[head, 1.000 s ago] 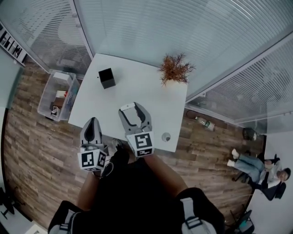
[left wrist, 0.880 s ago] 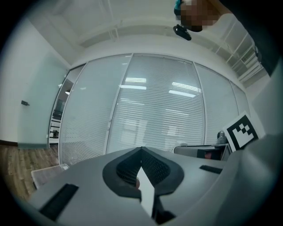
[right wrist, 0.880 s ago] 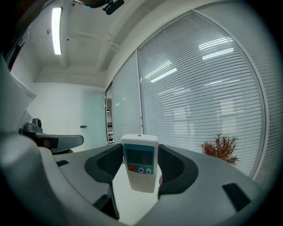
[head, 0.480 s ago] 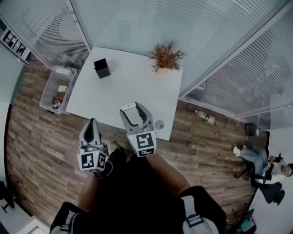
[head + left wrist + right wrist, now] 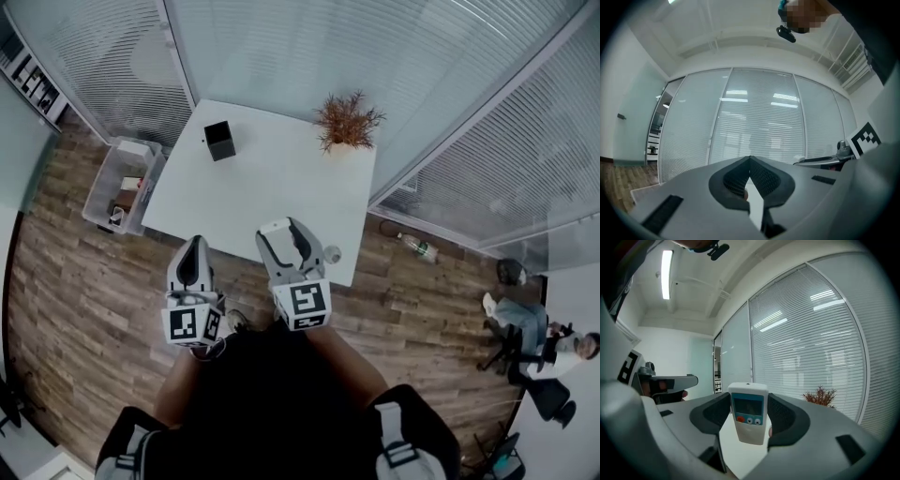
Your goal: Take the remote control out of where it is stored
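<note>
Remote is clamped upright between the jaws of the right gripper, held over the near edge of the table. Left gripper jaws are pressed together with nothing between, just off that edge. Box is seen near the far left corner, plant at the far right.

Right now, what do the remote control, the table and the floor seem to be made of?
Remote control: probably plastic, with a smooth matte white shell, a small glossy screen and an orange button.
Table: the top is smooth, plain white and shows no grain, so perhaps laminate, though the look leaves it open.
Floor: brown planks with visible grain, so wood or wood-look laminate.
</note>
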### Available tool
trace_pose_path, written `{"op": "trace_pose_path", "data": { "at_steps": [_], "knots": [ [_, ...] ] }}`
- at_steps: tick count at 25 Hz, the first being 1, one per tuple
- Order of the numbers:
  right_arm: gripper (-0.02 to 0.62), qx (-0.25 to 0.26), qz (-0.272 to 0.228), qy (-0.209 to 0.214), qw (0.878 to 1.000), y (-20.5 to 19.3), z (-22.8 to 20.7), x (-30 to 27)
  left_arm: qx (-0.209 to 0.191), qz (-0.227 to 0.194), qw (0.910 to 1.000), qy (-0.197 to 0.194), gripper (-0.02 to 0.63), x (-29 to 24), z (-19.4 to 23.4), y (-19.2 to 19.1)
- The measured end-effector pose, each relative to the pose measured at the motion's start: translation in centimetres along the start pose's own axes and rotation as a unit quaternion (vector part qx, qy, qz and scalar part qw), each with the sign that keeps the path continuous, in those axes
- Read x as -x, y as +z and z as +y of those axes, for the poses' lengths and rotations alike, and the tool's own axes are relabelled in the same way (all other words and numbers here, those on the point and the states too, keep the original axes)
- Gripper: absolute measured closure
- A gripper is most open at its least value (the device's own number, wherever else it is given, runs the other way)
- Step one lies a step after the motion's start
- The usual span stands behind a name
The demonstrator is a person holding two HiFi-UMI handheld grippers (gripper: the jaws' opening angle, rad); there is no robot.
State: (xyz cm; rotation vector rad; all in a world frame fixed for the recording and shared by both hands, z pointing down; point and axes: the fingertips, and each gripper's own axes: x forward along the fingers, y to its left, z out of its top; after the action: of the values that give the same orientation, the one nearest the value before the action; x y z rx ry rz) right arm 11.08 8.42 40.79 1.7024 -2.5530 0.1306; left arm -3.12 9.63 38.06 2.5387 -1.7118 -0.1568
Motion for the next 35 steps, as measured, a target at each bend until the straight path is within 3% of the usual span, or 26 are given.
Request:
{"op": "trace_pose_path", "data": {
  "at_steps": [35],
  "knots": [
    [0.342,0.004,0.012,0.003,1.000,-0.4,3.5,1.8,0.005,-0.004,0.9999,-0.015,0.600,2.5,-0.4,0.0]
  ]
}}
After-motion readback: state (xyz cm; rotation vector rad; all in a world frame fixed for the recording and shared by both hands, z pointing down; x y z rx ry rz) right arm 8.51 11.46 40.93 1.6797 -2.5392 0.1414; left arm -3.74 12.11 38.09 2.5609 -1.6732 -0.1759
